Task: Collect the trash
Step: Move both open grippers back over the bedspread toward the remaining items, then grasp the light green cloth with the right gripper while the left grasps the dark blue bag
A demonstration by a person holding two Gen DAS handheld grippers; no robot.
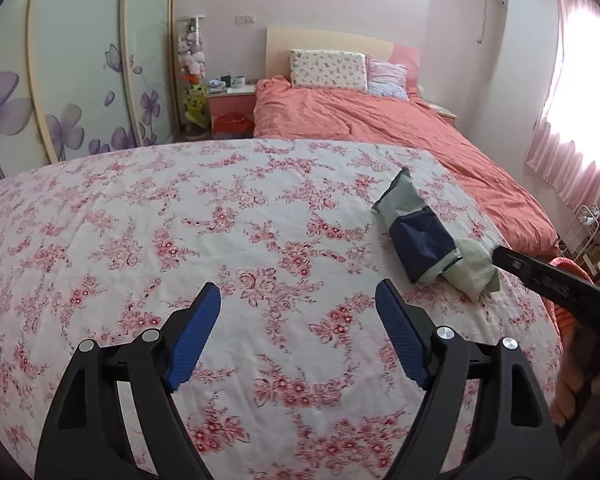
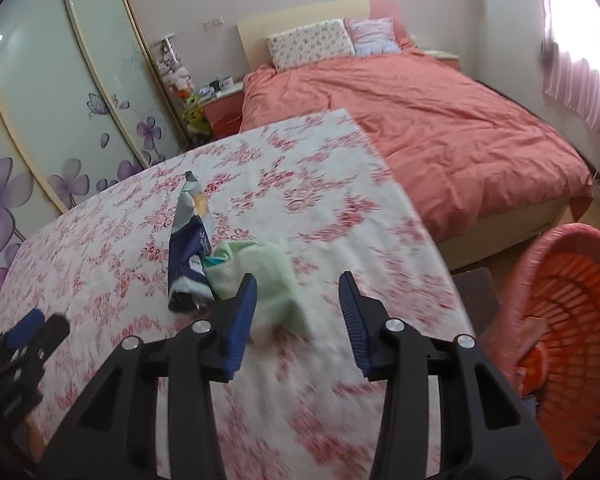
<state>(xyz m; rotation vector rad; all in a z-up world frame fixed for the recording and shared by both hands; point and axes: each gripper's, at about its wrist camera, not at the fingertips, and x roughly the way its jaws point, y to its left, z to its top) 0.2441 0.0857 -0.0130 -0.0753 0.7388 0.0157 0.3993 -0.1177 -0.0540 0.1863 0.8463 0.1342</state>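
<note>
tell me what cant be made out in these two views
- Basket contents: right wrist view, cut off by the lens edge and the rim.
- Near end of the green cloth: right wrist view, blurred and partly behind the right gripper finger.
- Wrapper print: both views, too small and crumpled.
- Nightstand items: left wrist view, too small.

Left gripper [image 1: 298,300] jaws spread above floral tablecloth [image 1: 140,220].
</note>
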